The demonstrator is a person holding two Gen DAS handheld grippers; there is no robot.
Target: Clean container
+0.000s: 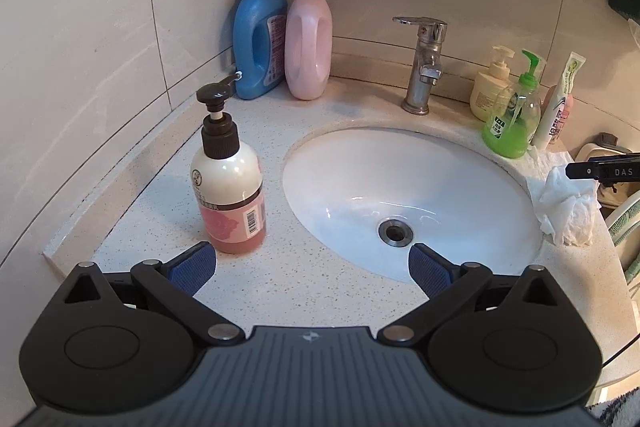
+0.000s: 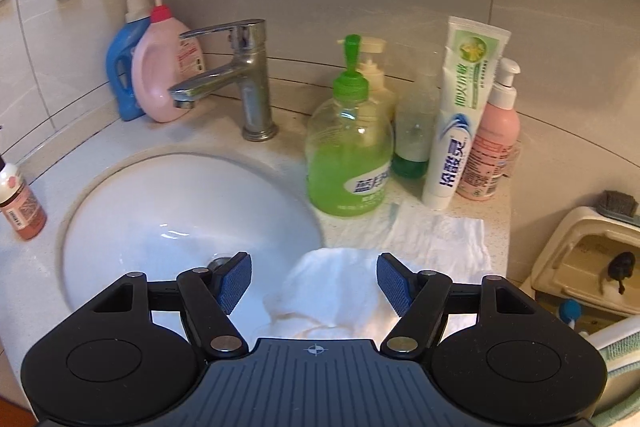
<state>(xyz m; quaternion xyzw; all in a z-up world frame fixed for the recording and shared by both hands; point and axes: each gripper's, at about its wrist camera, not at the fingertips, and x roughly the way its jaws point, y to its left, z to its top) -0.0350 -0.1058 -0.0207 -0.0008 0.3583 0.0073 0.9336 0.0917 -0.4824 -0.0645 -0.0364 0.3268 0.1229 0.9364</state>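
While the left tongs (image 1: pixel 312 269) gape empty beside the pink-filled black-pump bottle (image 1: pixel 230 183), the right tongs (image 2: pixel 314 283) hover spread, unclamped, over crumpled white tissue (image 2: pixel 332 287).

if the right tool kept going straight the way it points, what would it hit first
Most likely the crumpled white tissue lying between the open right tool fingers at the sink edge; the green soap bottle stands beyond it. Depth is uncertain.
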